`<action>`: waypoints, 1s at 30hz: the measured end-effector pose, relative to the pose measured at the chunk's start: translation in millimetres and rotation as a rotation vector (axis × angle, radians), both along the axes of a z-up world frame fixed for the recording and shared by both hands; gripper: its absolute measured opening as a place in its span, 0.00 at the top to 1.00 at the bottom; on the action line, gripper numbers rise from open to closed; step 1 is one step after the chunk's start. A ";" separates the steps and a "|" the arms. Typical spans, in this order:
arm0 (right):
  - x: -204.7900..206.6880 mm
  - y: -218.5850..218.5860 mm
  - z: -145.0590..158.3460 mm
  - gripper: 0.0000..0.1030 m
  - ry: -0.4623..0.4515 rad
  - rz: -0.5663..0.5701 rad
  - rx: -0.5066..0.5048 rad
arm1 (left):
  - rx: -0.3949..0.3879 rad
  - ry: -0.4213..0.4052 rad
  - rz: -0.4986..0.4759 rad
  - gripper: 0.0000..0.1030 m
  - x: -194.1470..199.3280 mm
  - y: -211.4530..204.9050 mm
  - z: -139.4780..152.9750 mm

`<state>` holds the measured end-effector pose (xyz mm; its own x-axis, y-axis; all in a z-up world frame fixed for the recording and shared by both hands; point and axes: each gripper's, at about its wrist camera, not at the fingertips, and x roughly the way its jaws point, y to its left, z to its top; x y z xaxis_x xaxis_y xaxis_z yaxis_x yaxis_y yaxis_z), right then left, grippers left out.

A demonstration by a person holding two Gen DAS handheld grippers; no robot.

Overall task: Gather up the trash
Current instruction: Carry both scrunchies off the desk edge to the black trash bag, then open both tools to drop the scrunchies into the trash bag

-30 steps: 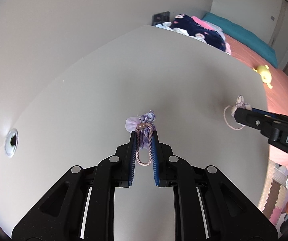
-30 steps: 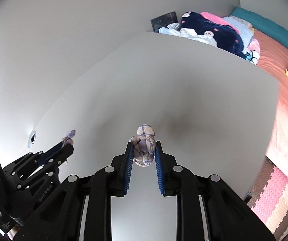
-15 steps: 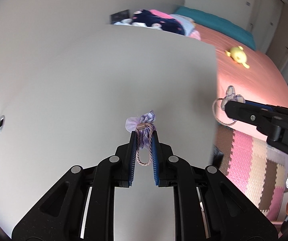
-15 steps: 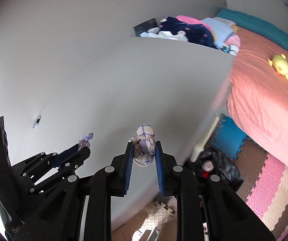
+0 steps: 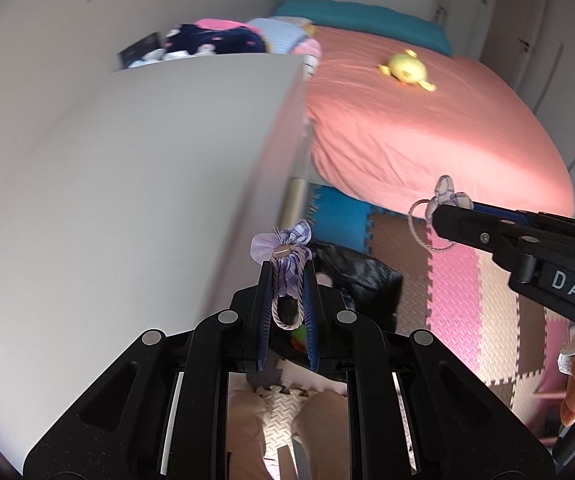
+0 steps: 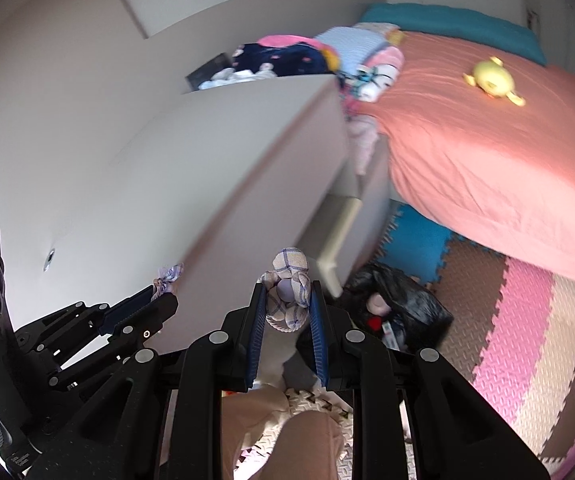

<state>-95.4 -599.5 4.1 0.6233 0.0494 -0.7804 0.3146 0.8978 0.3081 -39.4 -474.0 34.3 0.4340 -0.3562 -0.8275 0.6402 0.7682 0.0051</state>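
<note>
My left gripper [image 5: 287,276] is shut on a purple hair tie with a fabric bow [image 5: 283,246], its cord loop hanging between the jaws. My right gripper [image 6: 286,296] is shut on a checked fabric hair tie [image 6: 287,276]. Both are held in the air past the right edge of the white desk [image 5: 127,180]. Below them on the floor lies an open black trash bag [image 6: 399,308] with some items inside; it also shows in the left wrist view [image 5: 359,276]. The right gripper and its hair tie [image 5: 447,196] show at the right of the left wrist view.
A bed with a salmon sheet [image 5: 427,128] and a yellow plush toy [image 5: 405,70] stands to the right. Coloured foam floor mats [image 6: 527,320] cover the floor. Clothes [image 6: 287,56] are piled at the desk's far end. My legs [image 6: 307,440] show below the grippers.
Both grippers have swung right, from over the white desk to past its edge, still holding the hair ties. The floor mats and black trash bag have come into view below.
</note>
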 end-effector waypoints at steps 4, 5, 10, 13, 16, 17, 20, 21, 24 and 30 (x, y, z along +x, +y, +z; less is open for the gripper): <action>-23.0 -23.5 -14.8 0.78 0.017 -0.046 0.022 | 0.021 0.009 -0.056 0.86 -20.6 -25.7 -7.7; -26.8 -28.5 -18.3 0.78 0.023 -0.056 0.026 | 0.028 0.011 -0.067 0.86 -24.0 -31.7 -10.1; -35.9 -50.1 -32.3 0.78 0.044 -0.100 0.045 | 0.062 0.037 -0.115 0.86 -34.3 -55.8 -26.7; -36.9 -59.6 -42.4 0.78 0.065 -0.117 0.054 | 0.086 0.061 -0.134 0.86 -33.0 -68.2 -39.5; -33.6 -66.0 -53.3 0.76 0.091 -0.127 0.056 | 0.106 0.089 -0.154 0.78 -31.8 -74.4 -51.8; -32.9 -67.4 -55.4 0.72 0.095 -0.134 0.052 | 0.114 0.098 -0.160 0.42 -31.9 -76.5 -55.4; -31.1 -74.0 -61.5 0.02 0.107 -0.185 0.019 | 0.129 0.014 -0.110 0.05 -28.8 -74.9 -57.8; -32.1 -77.0 -63.7 0.03 0.103 -0.209 0.017 | 0.130 0.009 -0.102 0.05 -26.4 -74.2 -59.6; -32.6 -84.4 -71.5 0.03 0.121 -0.248 0.034 | 0.109 0.058 -0.097 0.05 -17.7 -71.6 -64.3; -30.3 -85.3 -67.3 0.03 0.107 -0.253 0.007 | 0.097 0.056 -0.093 0.05 -11.5 -70.0 -63.6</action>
